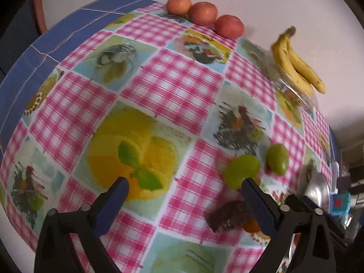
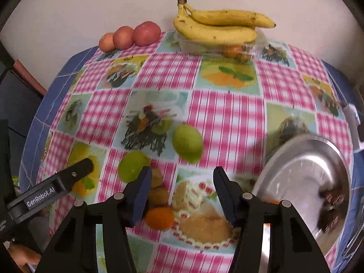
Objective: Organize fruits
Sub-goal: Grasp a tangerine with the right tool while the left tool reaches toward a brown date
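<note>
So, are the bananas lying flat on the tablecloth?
No, the bananas rest on top of a clear plastic container by the wall.

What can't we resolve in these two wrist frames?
- Clear container contents: right wrist view, bananas lie on top; only orange blobs show through.
- Dark item in metal plate: right view, motion-blurred.
- Dark brown piece: left wrist view, blurred, partly behind left gripper's finger.
- Small brown fruits: right view, partly hidden by right gripper.

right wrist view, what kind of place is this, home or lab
Most likely a home dining or kitchen table against a plain wall. A pink checked oilcloth with food prints covers it, loose fruit sits along the wall, yellow bananas and three red apples, and a round steel plate lies nearby.
</note>
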Motion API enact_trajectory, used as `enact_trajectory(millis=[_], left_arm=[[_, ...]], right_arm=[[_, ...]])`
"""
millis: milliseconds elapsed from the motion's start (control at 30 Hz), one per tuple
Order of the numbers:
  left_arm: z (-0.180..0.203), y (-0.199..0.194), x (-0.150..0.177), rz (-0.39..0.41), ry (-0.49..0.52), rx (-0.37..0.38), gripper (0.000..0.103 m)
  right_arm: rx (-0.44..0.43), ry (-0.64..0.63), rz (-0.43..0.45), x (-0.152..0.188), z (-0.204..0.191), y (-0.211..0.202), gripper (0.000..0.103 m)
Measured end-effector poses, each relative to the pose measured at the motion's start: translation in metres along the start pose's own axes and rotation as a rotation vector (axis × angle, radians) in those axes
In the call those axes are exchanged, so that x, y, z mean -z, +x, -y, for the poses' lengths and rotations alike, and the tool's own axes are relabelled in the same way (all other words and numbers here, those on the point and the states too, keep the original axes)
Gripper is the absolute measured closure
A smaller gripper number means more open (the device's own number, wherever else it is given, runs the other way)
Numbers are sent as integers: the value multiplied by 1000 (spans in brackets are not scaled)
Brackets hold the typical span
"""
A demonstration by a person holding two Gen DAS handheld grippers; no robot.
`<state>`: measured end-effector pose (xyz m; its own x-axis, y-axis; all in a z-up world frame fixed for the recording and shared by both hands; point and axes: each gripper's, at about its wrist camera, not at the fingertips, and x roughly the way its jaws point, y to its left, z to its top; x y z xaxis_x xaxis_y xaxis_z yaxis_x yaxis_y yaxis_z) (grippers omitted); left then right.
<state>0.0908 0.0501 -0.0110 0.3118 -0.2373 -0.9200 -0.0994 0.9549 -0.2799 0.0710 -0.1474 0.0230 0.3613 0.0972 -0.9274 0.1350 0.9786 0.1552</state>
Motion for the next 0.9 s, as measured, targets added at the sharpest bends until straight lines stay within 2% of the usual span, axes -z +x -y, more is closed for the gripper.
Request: enact_trajectory(millis=[67, 133, 300, 467, 667, 767, 900], left_arm=[[5, 0, 3, -16, -1, 44, 9], [14, 1, 5, -19, 29, 41, 13], [24, 8, 9, -58, 37, 61, 14], [31, 13, 15, -95, 56, 70, 18], [29, 20, 18, -133, 29, 76, 18], [24, 21, 18, -138, 8, 64, 18], [13, 20, 19, -146, -42, 71, 18]], right_arm=[[-17, 9, -16, 9, -2, 0, 52], [-36, 8, -13, 14, -6, -1, 53], [-56, -20, -19, 29, -18, -3, 54], [-52, -39, -66, 39, -20, 8, 60], [-69, -16, -112, 44, -14, 23, 63], [-122, 31, -125, 46, -8, 29, 63], [-150, 44, -124, 47, -6, 30, 64]])
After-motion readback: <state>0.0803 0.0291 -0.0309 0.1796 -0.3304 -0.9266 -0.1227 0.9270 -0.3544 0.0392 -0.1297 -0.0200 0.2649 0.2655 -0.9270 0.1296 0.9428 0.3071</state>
